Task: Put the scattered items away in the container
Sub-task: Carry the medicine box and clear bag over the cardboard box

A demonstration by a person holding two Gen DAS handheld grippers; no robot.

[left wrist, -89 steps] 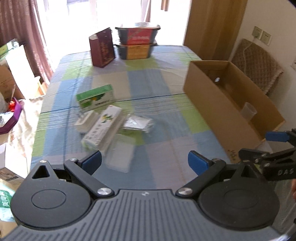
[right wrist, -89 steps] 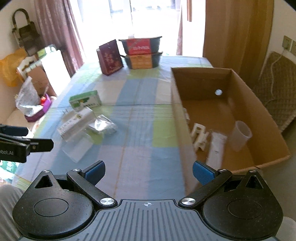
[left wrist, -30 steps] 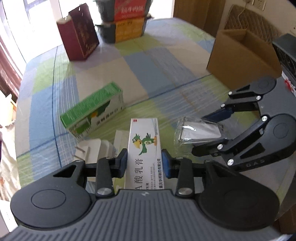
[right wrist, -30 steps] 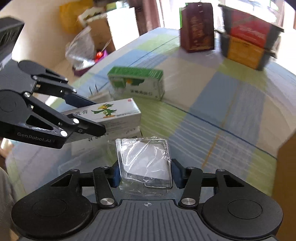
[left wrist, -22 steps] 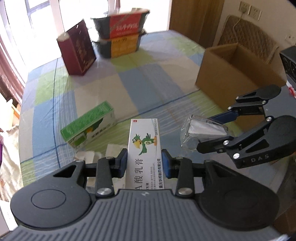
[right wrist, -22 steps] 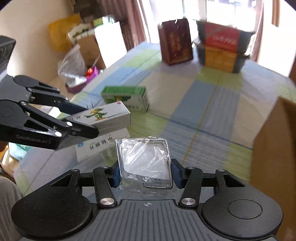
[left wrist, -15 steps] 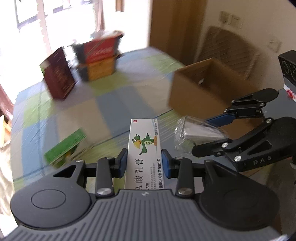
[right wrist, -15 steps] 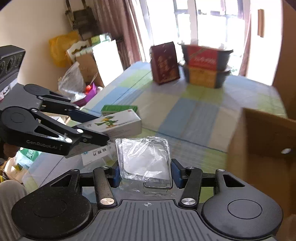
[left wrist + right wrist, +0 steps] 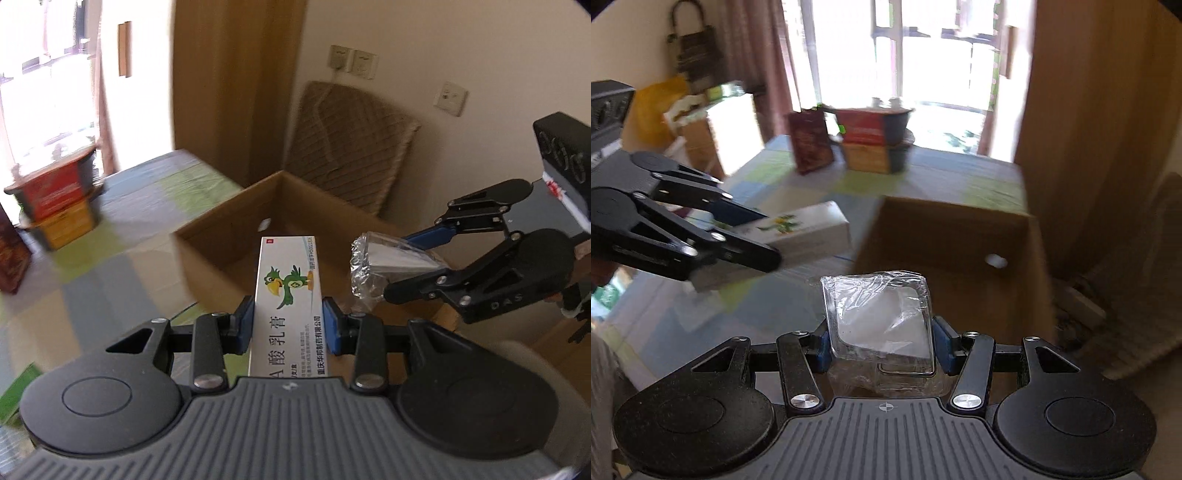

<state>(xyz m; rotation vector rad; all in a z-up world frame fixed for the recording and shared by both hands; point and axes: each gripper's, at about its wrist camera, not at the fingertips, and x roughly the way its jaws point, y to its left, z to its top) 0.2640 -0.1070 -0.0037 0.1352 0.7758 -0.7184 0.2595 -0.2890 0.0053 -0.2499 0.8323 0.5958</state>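
Note:
My left gripper is shut on a white ointment box printed with a green parrot, held above the table and pointing at the open cardboard box. My right gripper is shut on a clear plastic-wrapped packet. In the left wrist view the right gripper hangs to the right with the packet over the carton's near part. In the right wrist view the left gripper holds the ointment box at the left, beside the cardboard box.
A checked tablecloth covers the table. At its far end stand a dark red bag and stacked red and yellow containers. A green box lies at the lower left. A woven chair back stands behind the carton.
Both grippers closed on their items, lifted them off the table and swung right toward the cardboard box, which now fills the middle of both views.

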